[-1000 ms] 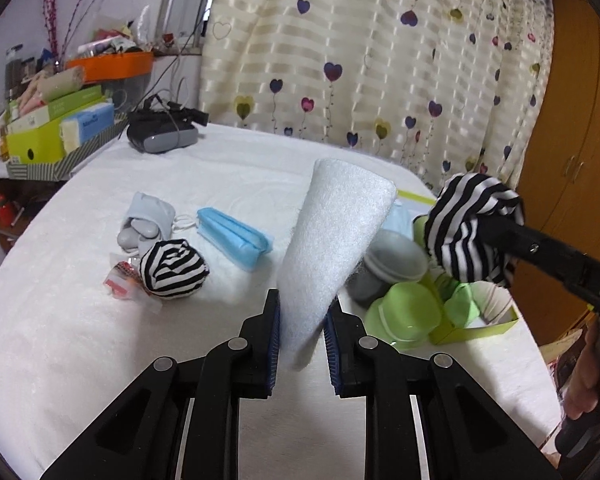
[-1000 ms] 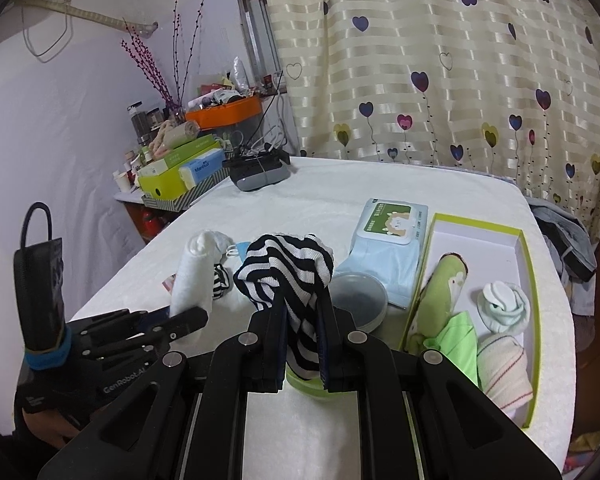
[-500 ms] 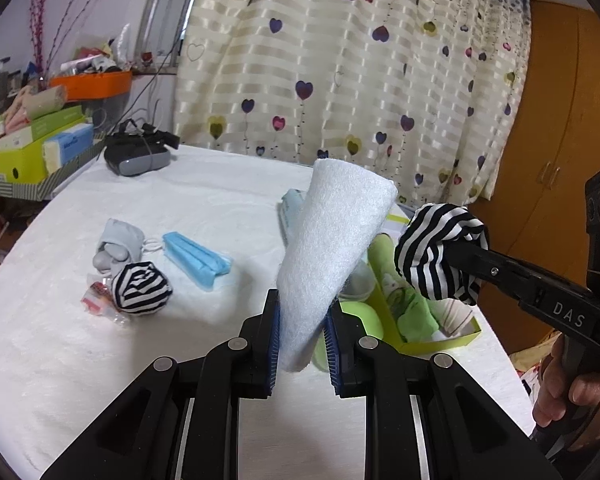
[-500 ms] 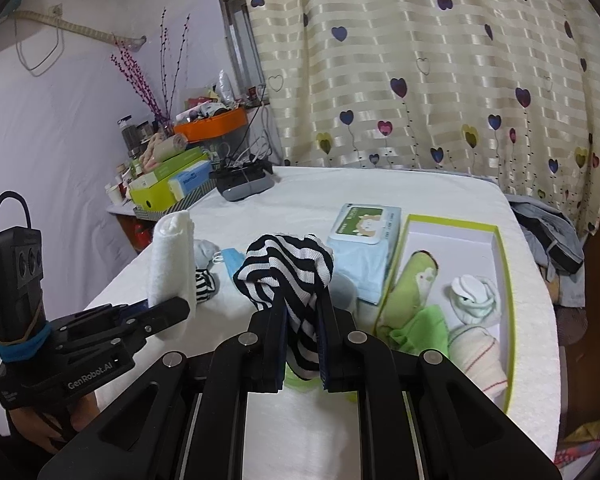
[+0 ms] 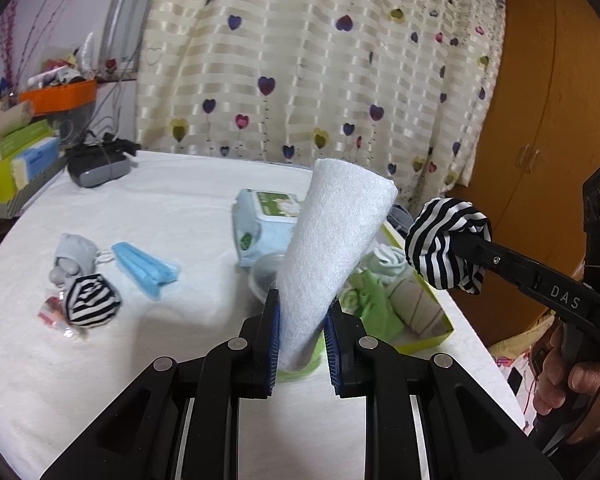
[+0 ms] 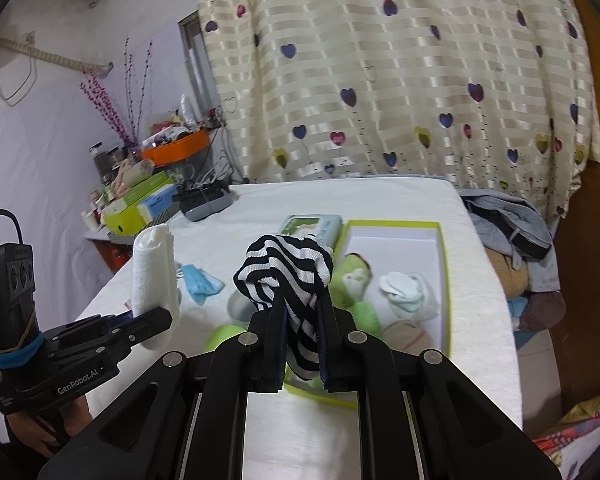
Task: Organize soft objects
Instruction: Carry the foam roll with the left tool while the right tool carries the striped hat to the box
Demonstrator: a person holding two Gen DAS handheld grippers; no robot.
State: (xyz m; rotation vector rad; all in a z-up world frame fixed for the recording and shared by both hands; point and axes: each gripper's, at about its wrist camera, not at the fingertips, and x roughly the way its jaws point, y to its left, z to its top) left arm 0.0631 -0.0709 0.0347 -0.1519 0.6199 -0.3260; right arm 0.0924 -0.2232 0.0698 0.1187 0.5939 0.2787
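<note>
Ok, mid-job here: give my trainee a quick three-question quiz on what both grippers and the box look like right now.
1. True or false: the left gripper is empty.
2. What is clamped in the right gripper?
A. a blue face mask
B. a black-and-white striped sock
C. a wipes pack
3. Fill in: the soft items already sorted lie in the ____-rimmed box.

Key:
1. False; it grips a white rolled towel.
2. B
3. green

A heart-print curtain [image 6: 400, 80] hangs behind the white-covered table [image 5: 172, 200]; an orange tray [image 6: 176, 152] sits left.
</note>
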